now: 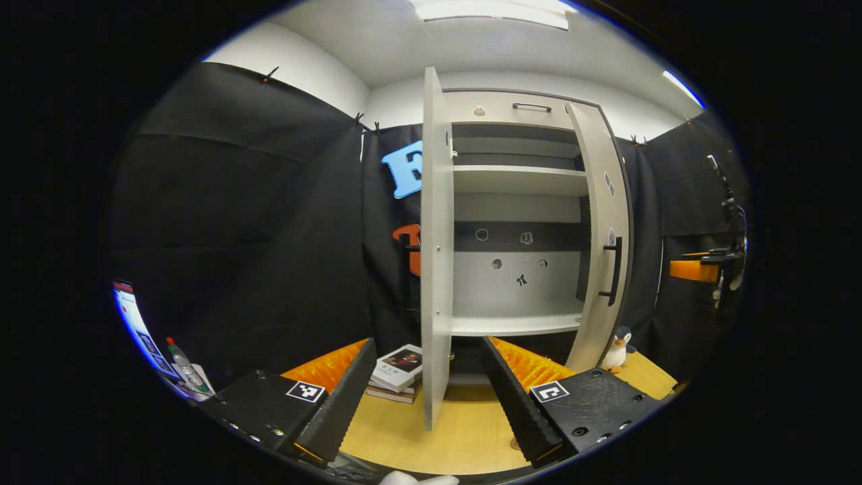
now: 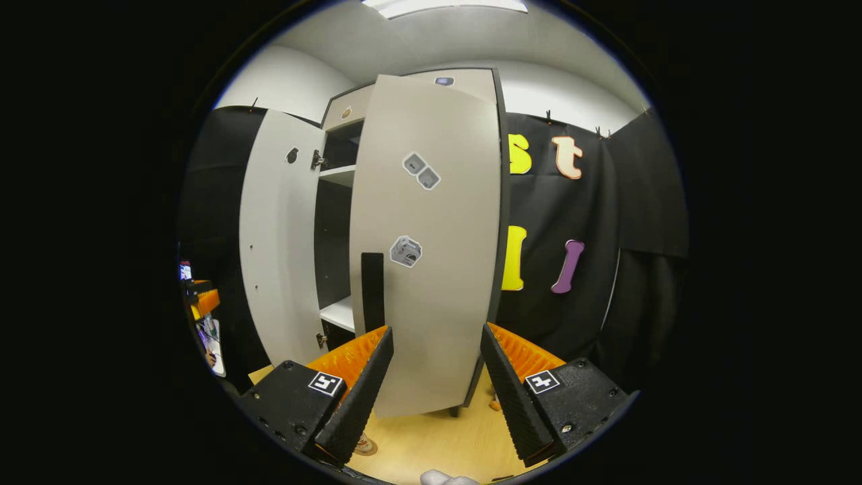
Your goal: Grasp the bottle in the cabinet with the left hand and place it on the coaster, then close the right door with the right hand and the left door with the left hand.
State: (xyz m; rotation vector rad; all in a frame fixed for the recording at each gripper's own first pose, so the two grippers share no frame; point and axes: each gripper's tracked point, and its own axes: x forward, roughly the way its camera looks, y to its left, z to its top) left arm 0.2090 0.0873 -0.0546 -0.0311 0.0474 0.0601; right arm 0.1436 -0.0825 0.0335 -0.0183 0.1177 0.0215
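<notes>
Before the cabinet [image 1: 518,202], both doors hang open and both grippers wait empty.
Left gripper [image 1: 431,397] spread wide, facing the left door's [image 1: 436,256] edge; right gripper [image 2: 431,384] spread too, close to the right door [image 2: 431,256]. That stiff, light-looking panel should swing easily, I'd say; push near its handle [image 2: 372,289]. Bottle and coaster: can't place them on the tabletop [image 1: 465,431].

- No text, brand or number can be read.
- The cover of the white book [image 1: 403,364] on the wooden worktop [image 1: 458,431] is too small to read.
- The grey stickers [image 2: 421,170] on the pale cabinet door [image 2: 431,269] carry no legible writing.
</notes>
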